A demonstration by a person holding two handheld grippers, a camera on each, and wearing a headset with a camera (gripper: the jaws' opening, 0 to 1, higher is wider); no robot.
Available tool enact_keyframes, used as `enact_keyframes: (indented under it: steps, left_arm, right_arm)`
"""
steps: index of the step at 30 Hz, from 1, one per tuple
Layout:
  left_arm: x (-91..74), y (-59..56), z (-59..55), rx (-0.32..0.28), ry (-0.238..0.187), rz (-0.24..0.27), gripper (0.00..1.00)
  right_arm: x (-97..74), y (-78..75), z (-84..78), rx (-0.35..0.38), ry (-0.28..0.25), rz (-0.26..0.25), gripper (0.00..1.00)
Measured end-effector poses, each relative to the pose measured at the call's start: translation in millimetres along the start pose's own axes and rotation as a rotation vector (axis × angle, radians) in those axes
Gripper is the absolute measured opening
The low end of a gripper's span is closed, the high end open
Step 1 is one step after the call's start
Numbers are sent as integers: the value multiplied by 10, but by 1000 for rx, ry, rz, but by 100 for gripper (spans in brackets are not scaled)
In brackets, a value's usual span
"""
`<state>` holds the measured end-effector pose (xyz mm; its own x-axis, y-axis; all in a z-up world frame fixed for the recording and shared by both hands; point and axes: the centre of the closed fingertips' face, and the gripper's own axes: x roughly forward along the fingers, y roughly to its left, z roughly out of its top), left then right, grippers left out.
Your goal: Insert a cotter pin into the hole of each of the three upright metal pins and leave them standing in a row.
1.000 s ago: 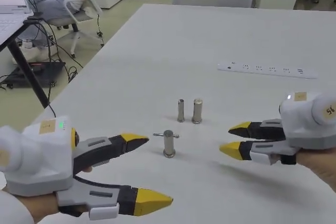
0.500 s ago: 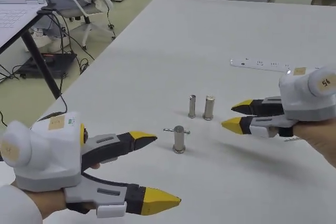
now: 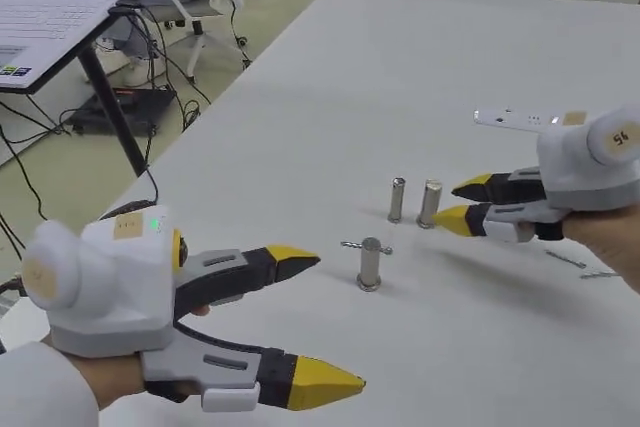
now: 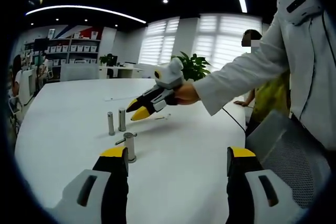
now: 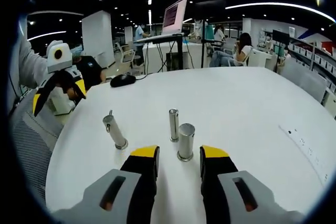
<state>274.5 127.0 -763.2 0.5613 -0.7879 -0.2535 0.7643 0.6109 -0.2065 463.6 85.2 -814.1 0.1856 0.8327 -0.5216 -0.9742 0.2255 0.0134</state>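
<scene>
Three metal pins upright on the white tabletop (image 3: 300, 97), toward its near end, inward from the left edge.
- Front pin (image 3: 370, 264): cotter pin (image 3: 355, 245) through the hole near its top, sticking out sideways. Stands alone, nearer the near edge.
- Thin pin (image 3: 397, 199) and thick pin (image 3: 430, 203): just beside each other, apart from the front pin, farther from the near edge. No cotter pin seen in either.

Left hand-held gripper (image 3: 322, 322): jaws wide open, nothing held; above the near left corner, tips pointing at the front pin, well short of it.

Right hand-held gripper (image 3: 462, 203): jaws parted a little, nothing held; tips just beside the thick pin, not touching.

Two loose cotter pins (image 3: 565, 259) flat on the tabletop under the right hand. Power strip (image 3: 510, 119) farther along toward the far edge.
</scene>
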Motion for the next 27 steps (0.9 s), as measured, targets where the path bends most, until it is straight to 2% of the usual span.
enact_keyframes:
  steps: [13, 20, 27]
  left_arm:
    - [-1, 2, 35, 7, 9, 3, 77]
    - [-26, -1, 50, 13, 15, 6, 77]
    - [-37, -6, 56, 16, 17, 9, 76]
  right_arm:
    - [160, -24, 64, -40, 10, 17, 28]
    - [203, 12, 57, -52, 15, 21, 22]
    - [221, -46, 60, -46, 17, -12, 14]
